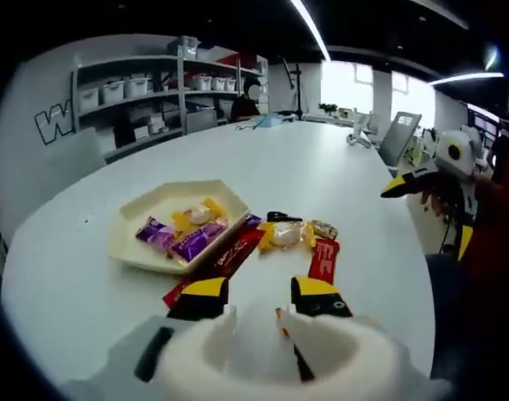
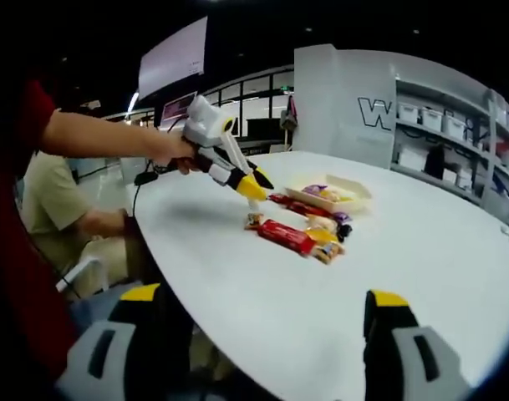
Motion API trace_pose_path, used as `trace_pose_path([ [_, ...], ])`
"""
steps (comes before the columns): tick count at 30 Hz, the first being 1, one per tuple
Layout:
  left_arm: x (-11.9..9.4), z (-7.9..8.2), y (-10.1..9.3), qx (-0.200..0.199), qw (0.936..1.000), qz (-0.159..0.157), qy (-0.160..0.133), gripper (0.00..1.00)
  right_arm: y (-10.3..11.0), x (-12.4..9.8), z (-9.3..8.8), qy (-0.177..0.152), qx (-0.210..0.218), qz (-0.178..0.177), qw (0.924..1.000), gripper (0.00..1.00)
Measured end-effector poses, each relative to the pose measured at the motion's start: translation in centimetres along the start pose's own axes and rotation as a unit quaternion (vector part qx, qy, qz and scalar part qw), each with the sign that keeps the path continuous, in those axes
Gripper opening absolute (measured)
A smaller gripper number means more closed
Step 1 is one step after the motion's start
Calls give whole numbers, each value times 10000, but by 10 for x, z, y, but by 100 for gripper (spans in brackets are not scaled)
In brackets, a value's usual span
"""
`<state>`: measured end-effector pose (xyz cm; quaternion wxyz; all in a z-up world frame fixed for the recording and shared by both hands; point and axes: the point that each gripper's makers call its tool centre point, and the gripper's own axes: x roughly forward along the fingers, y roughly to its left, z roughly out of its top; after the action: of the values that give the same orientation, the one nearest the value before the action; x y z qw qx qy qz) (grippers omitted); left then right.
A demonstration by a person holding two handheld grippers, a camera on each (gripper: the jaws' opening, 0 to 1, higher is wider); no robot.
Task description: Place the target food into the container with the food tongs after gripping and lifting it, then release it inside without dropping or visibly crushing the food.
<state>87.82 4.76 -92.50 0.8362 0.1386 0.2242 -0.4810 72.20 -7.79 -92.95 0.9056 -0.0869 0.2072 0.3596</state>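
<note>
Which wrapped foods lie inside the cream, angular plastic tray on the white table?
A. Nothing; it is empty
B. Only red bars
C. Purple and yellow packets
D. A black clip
C: in the left gripper view, the cream, angular plastic tray holds purple packets and a yellow packet; the long red bars lie outside it on the white table.

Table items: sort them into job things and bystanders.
Job: cream tray, purple packets in it, red wrappers, yellow-wrapped snack, left gripper.
Bystanders: shelf bins, laptop, seated person.
</note>
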Motion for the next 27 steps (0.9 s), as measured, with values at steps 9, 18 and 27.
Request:
trace_pose_path([
  [9,-2,-9,-5,192,9997,14,122,29,-1,0,-2,18,32,-17,10000,99],
  [18,-6,-10,-13,126,9998,-37,156,29,2,1,-2,36,-8,18,10000,99],
  [27,-19,-17,-17,85,9997,6,231,29,9,4,-4,59,-23,83,9999,98],
])
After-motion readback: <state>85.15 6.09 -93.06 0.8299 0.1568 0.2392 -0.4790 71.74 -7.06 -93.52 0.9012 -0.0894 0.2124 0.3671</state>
